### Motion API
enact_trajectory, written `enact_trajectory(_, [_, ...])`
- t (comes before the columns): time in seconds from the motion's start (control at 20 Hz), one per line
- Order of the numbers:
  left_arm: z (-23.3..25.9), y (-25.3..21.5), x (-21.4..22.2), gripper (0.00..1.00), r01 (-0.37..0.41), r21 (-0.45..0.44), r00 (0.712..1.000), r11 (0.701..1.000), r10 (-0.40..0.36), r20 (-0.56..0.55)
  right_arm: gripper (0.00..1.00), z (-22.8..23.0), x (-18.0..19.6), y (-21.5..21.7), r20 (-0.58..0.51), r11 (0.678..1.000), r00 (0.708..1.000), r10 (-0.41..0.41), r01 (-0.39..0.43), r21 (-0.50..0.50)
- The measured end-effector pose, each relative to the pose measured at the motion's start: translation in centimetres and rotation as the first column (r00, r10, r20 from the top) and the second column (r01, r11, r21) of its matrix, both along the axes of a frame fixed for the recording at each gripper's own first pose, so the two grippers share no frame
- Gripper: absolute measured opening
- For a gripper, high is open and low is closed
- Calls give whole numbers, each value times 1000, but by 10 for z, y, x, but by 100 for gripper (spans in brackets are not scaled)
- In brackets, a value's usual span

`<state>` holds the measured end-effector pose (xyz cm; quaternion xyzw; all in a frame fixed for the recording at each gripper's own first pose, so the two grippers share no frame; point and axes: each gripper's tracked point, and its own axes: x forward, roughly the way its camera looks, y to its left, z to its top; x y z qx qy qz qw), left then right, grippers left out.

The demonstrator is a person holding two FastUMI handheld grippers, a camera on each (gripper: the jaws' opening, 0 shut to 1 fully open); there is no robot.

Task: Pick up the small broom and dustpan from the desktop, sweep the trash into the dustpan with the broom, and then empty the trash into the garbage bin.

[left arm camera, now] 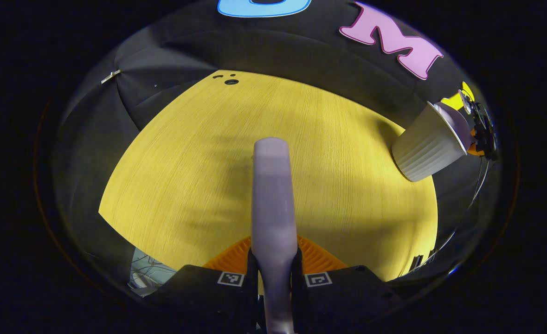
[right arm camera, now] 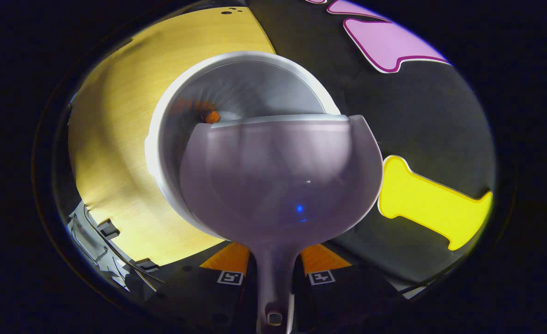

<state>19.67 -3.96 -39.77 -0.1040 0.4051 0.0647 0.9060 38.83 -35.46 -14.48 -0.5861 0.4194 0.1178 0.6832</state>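
Two grippers busy: our right gripper (right arm camera: 273, 273) clamps dustpan (right arm camera: 280, 185) handle, pan mouth tipped over bin (right arm camera: 171, 106) straight ahead; our left gripper (left arm camera: 273, 273) clenches broom (left arm camera: 272, 195), bin far right.

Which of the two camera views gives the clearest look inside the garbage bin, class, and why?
The right gripper view: it looks down into the garbage bin, showing its rim and an orange scrap inside, with the dustpan tipped over its mouth. The left gripper view shows the garbage bin far off at the table's edge, from outside only.
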Motion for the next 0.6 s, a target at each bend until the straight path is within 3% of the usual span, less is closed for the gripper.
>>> enact_trajectory(0.35, [6,17,-3,33,-3,23,999,1000,2,33,36,3,-3,-3,40,999,998,-47,46,20])
enact_trajectory(0.4, [7,22,-4,33,-4,31,999,1000,3,36,40,3,-5,-4,43,998,997,-64,63,31])
enact_trajectory(0.45, [8,26,-5,33,-5,38,999,999,3,41,36,5,-9,-7,48,995,995,-87,85,45])
enact_trajectory(0.6, [17,25,-5,34,-7,-29,998,1000,9,66,36,11,-21,-8,68,979,983,-169,159,131])
